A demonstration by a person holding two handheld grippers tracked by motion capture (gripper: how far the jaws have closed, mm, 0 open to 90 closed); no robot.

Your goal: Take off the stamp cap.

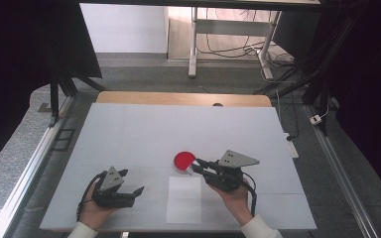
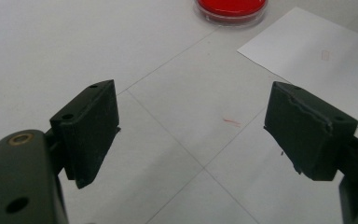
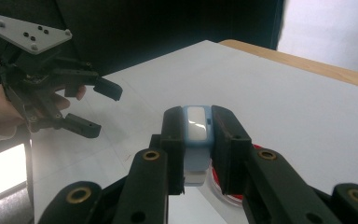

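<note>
Two grippers work at the near edge of one white table (image 1: 129,129), each in one of the person's hands. The left gripper (image 1: 130,182) sits low at the near left, resting on the table or just above it; its jaws stand wide apart with nothing between them, and its own view looks through the gap at bare tabletop with a small red smear (image 2: 231,122).

The right gripper (image 1: 197,165) is at the near right, reaching toward the table's middle. Its jaws are pressed onto one small light-blue device (image 3: 196,140) with a pale glossy window on its top face, clamped on both sides. The device is hard to make out from above.

Between the two hands lies one white sheet of paper (image 1: 184,200), flat, near the front edge. The right gripper's tips reach past its far right corner.

Just beyond the sheet stands one round, shallow clear dish with red filling (image 1: 183,160). The held device hangs right at the near right rim of this dish, partly over it; whether it touches the dish cannot be told. Nothing stands between the left gripper and the dish.

Farther off, the table's wooden far edge (image 1: 183,98) shows, then grey floor with one metal table frame (image 1: 194,44) and loose cables (image 1: 228,49).
</note>
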